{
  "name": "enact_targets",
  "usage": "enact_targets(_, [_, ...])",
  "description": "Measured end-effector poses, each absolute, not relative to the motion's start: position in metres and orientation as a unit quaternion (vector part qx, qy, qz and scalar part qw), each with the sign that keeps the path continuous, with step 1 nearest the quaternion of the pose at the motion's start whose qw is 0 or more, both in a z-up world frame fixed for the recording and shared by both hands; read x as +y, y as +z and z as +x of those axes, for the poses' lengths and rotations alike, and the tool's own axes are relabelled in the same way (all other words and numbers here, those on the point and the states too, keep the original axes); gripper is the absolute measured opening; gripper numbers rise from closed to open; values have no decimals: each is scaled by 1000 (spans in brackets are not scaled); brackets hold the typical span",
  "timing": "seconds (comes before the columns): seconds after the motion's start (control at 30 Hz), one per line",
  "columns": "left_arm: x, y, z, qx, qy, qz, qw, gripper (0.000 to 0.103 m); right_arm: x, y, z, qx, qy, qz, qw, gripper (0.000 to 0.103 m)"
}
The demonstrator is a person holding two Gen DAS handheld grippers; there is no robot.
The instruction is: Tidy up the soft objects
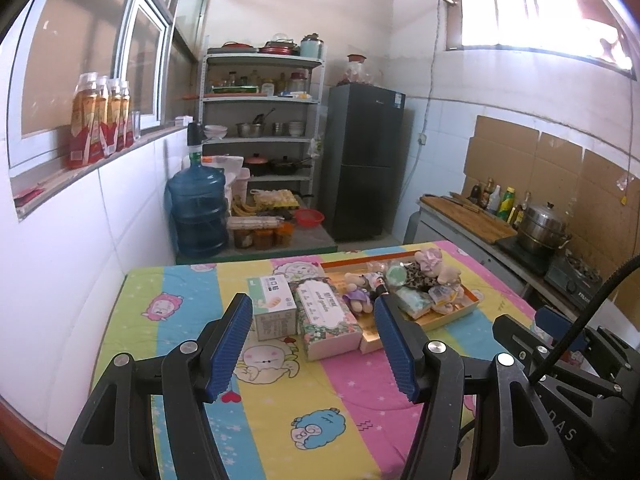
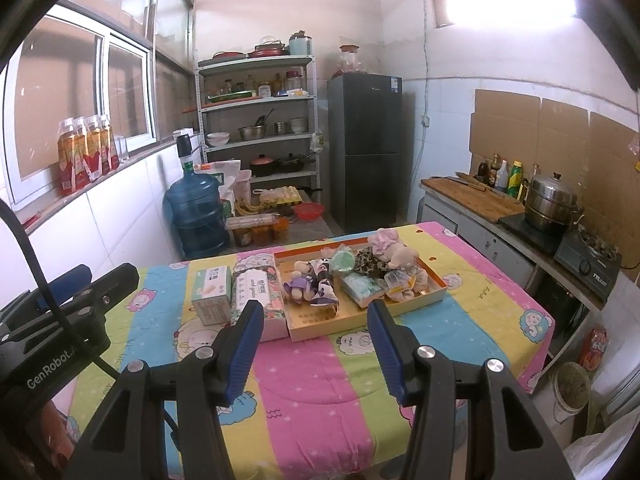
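Observation:
A shallow gold tray (image 2: 316, 322) (image 1: 460, 316) sits on a table under a striped cartoon quilt (image 2: 312, 384). In it lie a small bear in purple (image 2: 299, 280) (image 1: 357, 292), a pink plush (image 2: 390, 249) (image 1: 434, 264), a leopard-print soft thing (image 2: 370, 264), a green round pouch (image 2: 343, 261) and tissue packs (image 2: 362, 286). Left of the tray stand a floral tissue box (image 2: 260, 294) (image 1: 328, 320) and a white-green box (image 2: 212, 292) (image 1: 272, 308). My left gripper (image 1: 314, 348) and right gripper (image 2: 316, 348) are open and empty, held above the near quilt, short of the tray.
A counter with a steamer pot (image 2: 552, 206), bottles and a stove runs along the right. A fridge (image 2: 370, 148), a shelf rack (image 2: 256, 120) and a water jug (image 2: 196, 212) stand behind the table. The white wall is close on the left.

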State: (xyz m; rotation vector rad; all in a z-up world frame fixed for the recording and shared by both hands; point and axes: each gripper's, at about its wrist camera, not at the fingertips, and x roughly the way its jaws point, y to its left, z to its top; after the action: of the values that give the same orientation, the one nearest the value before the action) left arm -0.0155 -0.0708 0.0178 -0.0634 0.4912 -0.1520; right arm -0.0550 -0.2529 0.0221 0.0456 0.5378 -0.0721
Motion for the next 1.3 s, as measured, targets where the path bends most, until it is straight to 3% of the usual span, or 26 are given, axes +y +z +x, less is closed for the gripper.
enact_targets(1.3, [-66,15,-9,245,-77,-32,966,65,-250,24,-53,266,-36,21,963,54])
